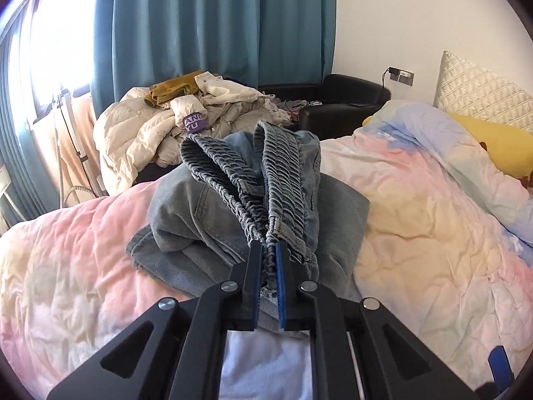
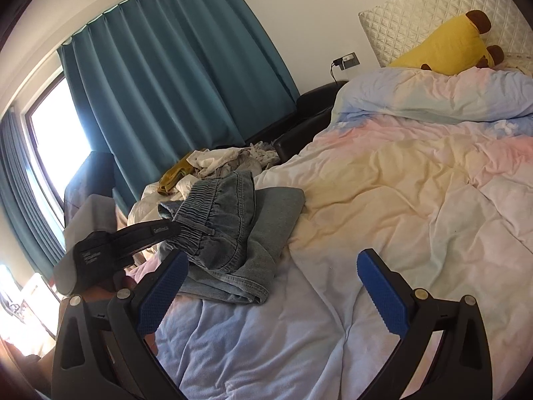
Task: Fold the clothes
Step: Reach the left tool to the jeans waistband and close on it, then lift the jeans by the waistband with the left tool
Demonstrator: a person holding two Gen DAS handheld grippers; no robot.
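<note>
The left gripper (image 1: 268,250) pinches the stretchy waistband of the jeans (image 1: 206,210), likely to lift that end over and make a fold. The jeans sit bunched on the bed (image 1: 416,226). The right gripper (image 2: 273,286) waits with fingers spread wide, holding nothing

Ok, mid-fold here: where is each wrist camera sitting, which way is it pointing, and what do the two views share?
Left wrist: rides the left gripper, low over the bed, facing the curtain and clothes pile; its fingers are shut on the jeans waistband.
Right wrist: rides the right gripper, set back, facing across the duvet towards the headboard; its fingers are open, holding nothing, and the left gripper's body shows at left.
Shared: jeans, duvet, curtain, clothes pile, yellow plush.
</note>
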